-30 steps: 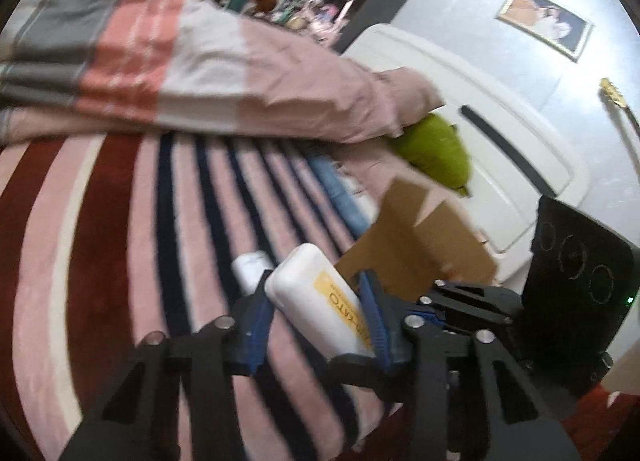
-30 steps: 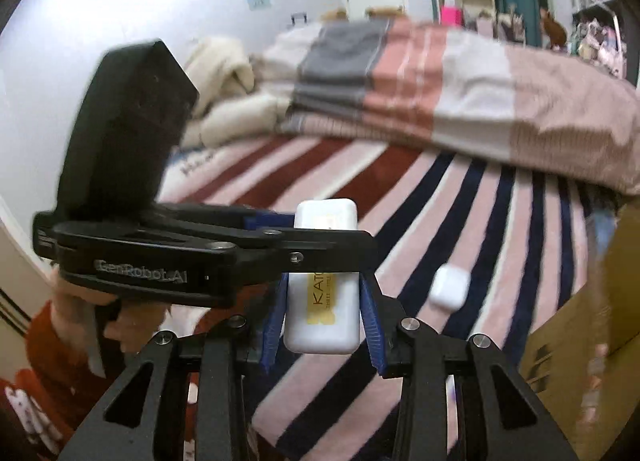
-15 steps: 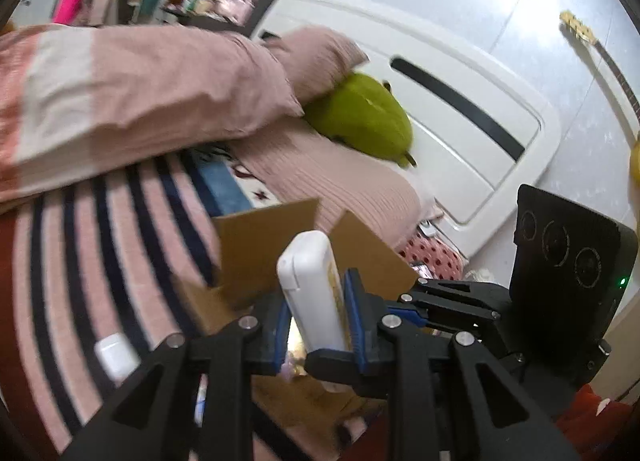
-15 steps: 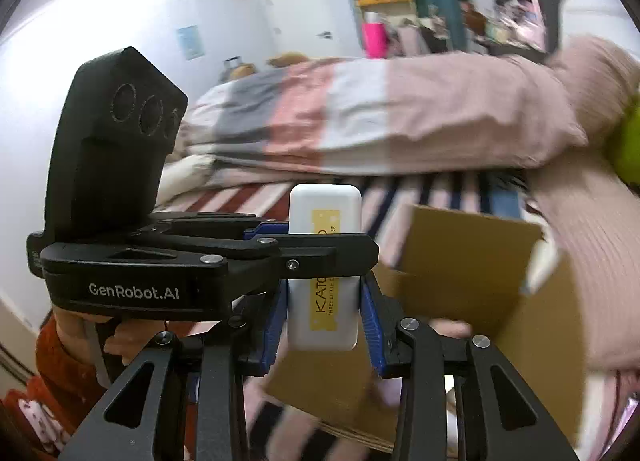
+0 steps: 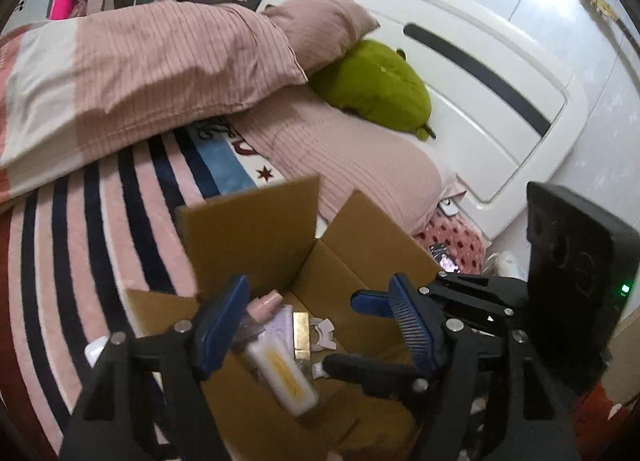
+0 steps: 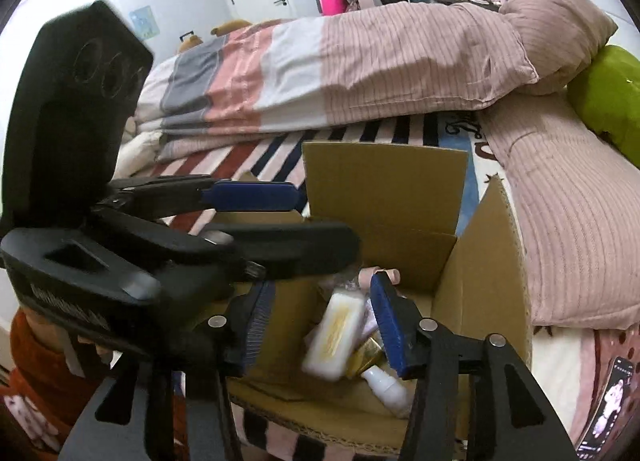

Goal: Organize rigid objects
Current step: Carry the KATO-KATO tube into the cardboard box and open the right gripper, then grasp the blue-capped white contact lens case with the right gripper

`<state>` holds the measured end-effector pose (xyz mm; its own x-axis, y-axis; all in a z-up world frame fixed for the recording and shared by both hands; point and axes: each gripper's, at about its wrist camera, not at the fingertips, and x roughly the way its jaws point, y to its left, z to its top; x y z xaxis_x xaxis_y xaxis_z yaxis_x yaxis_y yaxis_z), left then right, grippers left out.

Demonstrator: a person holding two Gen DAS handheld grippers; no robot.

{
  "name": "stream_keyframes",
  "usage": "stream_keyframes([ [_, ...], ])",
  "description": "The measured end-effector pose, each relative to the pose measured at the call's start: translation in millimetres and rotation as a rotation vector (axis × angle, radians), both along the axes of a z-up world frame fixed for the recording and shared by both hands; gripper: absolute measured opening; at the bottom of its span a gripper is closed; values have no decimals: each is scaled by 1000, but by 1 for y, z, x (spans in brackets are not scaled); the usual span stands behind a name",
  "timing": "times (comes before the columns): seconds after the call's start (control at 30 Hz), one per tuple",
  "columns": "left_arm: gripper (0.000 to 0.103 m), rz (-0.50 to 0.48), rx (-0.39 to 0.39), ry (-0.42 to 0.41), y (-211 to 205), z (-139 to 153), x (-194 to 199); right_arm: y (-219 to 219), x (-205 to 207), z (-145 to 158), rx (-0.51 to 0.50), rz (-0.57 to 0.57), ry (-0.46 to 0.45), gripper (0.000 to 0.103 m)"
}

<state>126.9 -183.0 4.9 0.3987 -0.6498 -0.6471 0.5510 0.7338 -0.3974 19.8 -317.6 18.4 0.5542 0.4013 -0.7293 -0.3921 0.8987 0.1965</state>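
An open cardboard box sits on the striped bed. A white bottle with a yellow label is inside the box, blurred, free of both grippers. It lies among a pink-capped bottle, a gold box and a small white bottle. My left gripper is open above the box. My right gripper is open above the box too, just beside the left gripper.
A folded striped duvet lies behind the box. A green plush rests by the pink pillow against the white headboard. A small white case lies on the blanket left of the box.
Both grippers held the white bottle, carried it from over the blanket to above the box, then opened. The bottle has dropped into the box.
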Motion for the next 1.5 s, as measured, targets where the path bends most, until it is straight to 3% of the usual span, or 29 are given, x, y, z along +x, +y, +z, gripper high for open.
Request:
stream_keyframes([
  [0.17, 75, 97, 15, -74, 54, 18, -15, 32, -9, 18, 21, 56, -48, 46],
  [0.37, 79, 287, 57, -147, 149, 24, -45, 112, -36, 36, 25, 232, -131, 46],
  [0.47, 80, 393, 93, -172, 190, 14, -59, 151, -47, 23, 12, 294, -111, 46],
  [0.6, 81, 460, 114, -156, 232, -15, -75, 180, -54, -16, 1, 317, -24, 46],
  [0.7, 81, 482, 125, -137, 244, -40, -85, 181, -56, -49, -48, 245, -5, 46],
  [0.83, 81, 466, 118, -111, 248, -72, -96, 165, -52, -92, -146, 62, -1, 46],
  [1.0, 81, 456, 116, -90, 245, -96, -105, 139, -47, -127, -164, -125, 2, 46],
  [1.2, 81, 445, 99, -77, 239, -102, -105, 151, -44, -138, -291, -194, -129, 45],
  [1.3, 81, 441, 91, -86, 238, -100, -106, 158, -54, -141, -303, -210, -176, 45],
  [1.43, 81, 437, 91, -82, 237, -100, -104, 166, -63, -151, -365, -194, -225, 45],
  [1.5, 81, 432, 89, -79, 236, -102, -105, 160, -55, -158, -368, -221, -193, 45],
])
